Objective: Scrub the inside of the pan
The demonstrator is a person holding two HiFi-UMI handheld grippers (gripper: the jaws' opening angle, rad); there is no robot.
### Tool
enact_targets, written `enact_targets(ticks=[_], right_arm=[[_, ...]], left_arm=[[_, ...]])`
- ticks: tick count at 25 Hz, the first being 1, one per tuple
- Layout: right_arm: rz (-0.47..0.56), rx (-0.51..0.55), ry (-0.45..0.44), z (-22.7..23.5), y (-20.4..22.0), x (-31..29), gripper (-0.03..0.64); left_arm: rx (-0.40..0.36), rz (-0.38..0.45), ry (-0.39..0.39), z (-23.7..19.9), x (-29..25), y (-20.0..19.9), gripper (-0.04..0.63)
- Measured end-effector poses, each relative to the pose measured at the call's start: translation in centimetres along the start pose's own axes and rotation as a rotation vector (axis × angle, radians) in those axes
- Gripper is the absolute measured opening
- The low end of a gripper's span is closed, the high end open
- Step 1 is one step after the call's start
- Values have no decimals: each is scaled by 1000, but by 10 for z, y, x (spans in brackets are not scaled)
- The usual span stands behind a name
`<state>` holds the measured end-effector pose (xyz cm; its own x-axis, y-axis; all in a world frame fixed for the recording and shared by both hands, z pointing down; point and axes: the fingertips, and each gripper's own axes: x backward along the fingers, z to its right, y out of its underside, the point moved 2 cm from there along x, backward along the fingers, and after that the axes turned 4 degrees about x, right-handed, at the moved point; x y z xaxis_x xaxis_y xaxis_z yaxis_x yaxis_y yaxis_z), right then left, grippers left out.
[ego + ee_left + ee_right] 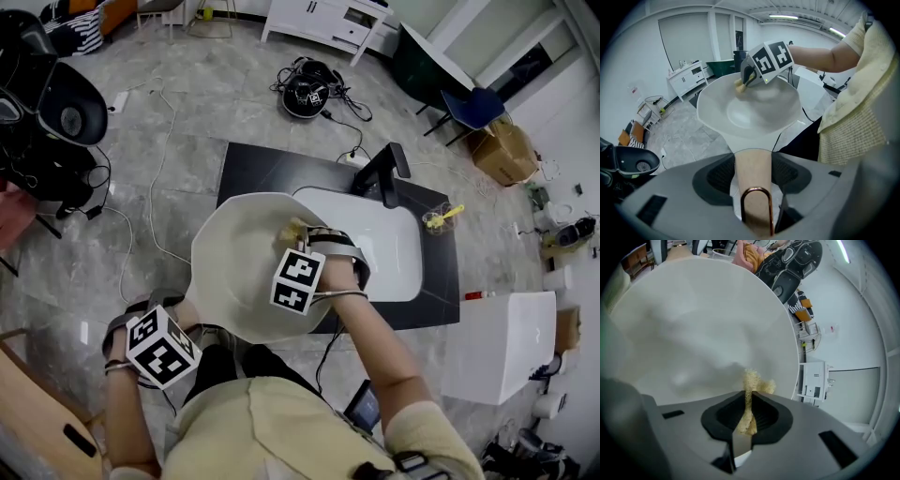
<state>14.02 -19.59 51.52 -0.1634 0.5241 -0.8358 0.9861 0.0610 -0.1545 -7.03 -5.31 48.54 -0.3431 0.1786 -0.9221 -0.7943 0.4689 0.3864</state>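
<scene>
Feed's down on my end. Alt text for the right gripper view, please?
The right gripper has its jaws closed on a scrap of yellow sponge, whose tip pokes out toward the inside of the white pan that fills most of the view. A white cabinet stands beyond the pan's rim at right.

head: steeply down | gripper views: close, along jaws | shared: pan (pixel 234 272)
</scene>
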Motion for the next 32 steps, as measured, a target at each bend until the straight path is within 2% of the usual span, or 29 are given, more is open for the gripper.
enact_targets(ticks=[18, 24, 32], right_arm=[[125, -36, 223, 36, -33, 3, 52], [171, -87, 232, 35, -36, 4, 52], [239, -187, 188, 25, -35, 18, 52]], left_arm=[[5, 40, -18, 2, 1, 1, 249], [8, 57, -25, 2, 1, 1, 249], [-10, 79, -20, 2, 4, 3, 250]])
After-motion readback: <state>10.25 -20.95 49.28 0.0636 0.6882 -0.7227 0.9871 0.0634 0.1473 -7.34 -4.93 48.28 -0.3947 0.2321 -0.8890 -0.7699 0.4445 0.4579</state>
